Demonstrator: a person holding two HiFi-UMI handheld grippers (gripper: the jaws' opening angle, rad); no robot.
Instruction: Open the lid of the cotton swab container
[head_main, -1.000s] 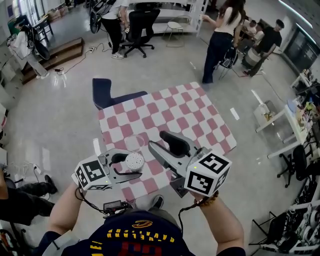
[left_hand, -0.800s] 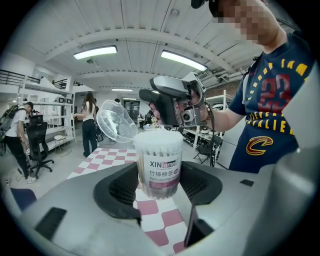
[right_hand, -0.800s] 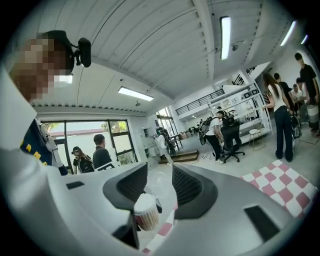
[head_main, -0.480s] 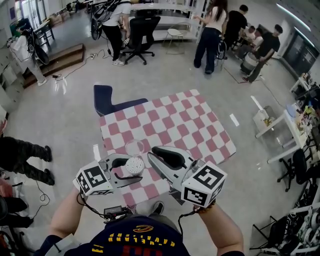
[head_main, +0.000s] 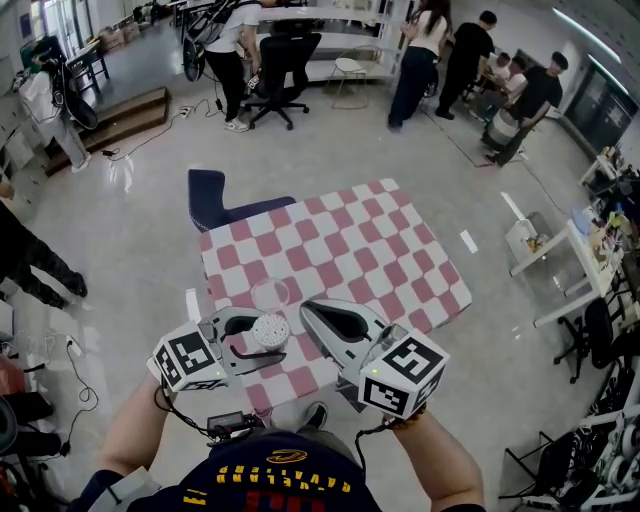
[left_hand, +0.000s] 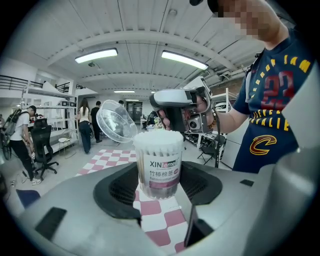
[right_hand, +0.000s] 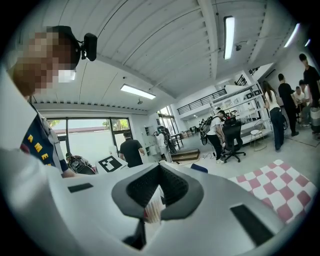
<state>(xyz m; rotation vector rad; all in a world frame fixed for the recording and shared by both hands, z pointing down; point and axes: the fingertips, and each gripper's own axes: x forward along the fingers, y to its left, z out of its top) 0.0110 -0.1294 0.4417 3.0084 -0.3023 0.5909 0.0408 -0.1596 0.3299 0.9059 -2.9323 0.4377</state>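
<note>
Checkered table (head_main: 380, 240) below, pink and white. Left gripper (head_main: 260, 337) is clamped on the cotton swab container (left_hand: 159, 167), upright between its pads, held above the table's near edge. Right gripper (head_main: 306, 307) sits just beside the container's top. Its jaws have just been closing and now meet, with nothing seen pinched. Clear lid (left_hand: 116, 121) is flipped open, tilted off the container's far side.

On the label (left_hand: 164, 169) of the cotton swab container (left_hand: 159, 147) we read "XINlemei" above the Chinese line "竹棒棉签"; the smaller print beneath is too blurred. On the person's dark shirt (left_hand: 272, 122) we read the number "23" and, in the head view, "CAVALIERS".
</note>
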